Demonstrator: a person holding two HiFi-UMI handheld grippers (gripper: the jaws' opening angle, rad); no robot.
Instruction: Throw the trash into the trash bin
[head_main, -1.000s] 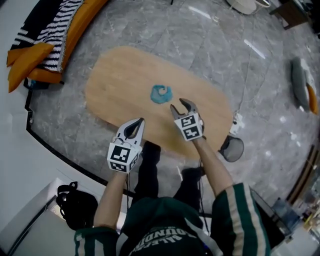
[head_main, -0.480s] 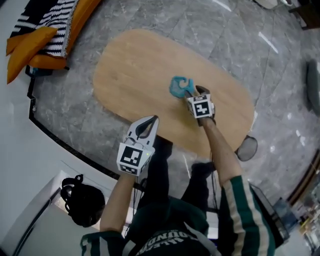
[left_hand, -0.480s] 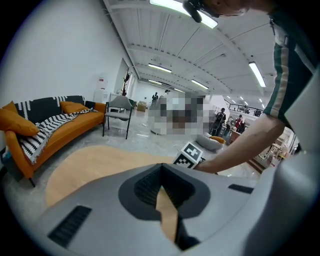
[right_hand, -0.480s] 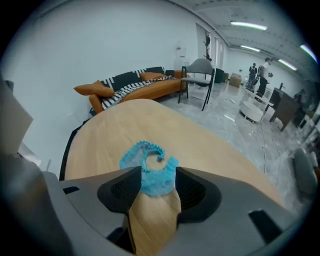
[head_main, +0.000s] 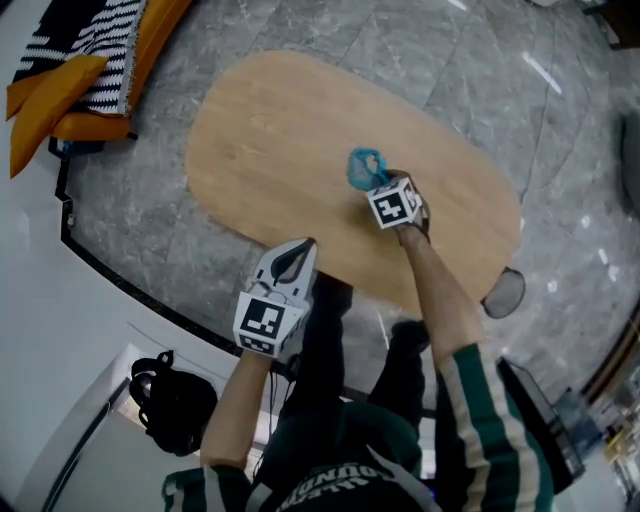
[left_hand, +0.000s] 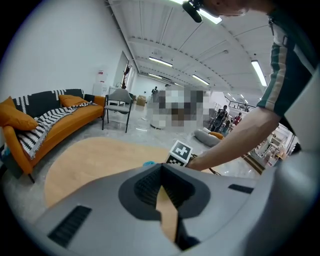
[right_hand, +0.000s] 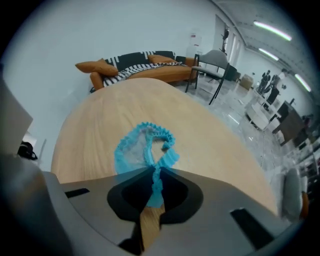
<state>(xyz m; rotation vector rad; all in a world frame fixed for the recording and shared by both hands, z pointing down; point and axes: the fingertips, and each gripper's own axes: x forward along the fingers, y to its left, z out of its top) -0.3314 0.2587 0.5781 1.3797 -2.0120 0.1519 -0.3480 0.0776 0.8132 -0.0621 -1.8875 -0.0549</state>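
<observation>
A crumpled blue frilly piece of trash (head_main: 363, 166) lies on the oval wooden table (head_main: 270, 130). My right gripper (head_main: 372, 181) points steeply down at its near edge. Its jaws have just been closing, and in the right gripper view they pinch a fold of the blue trash (right_hand: 142, 147) at the right gripper's tips (right_hand: 152, 172). My left gripper (head_main: 297, 252) hangs over the table's near edge, shut with nothing in it; the left gripper view shows its tips (left_hand: 161, 167) meeting. A small dark round bin (head_main: 503, 293) stands on the floor by the table's right end.
An orange sofa (head_main: 90, 60) with a striped blanket stands at the far left. A black bag (head_main: 175, 405) lies on the floor at the lower left. Grey marble floor surrounds the table. The person's legs are right behind the table's near edge.
My right gripper went from open beside the blue trash down onto it, and its jaws closed on a fold. The left gripper sank a little near the table's edge.
</observation>
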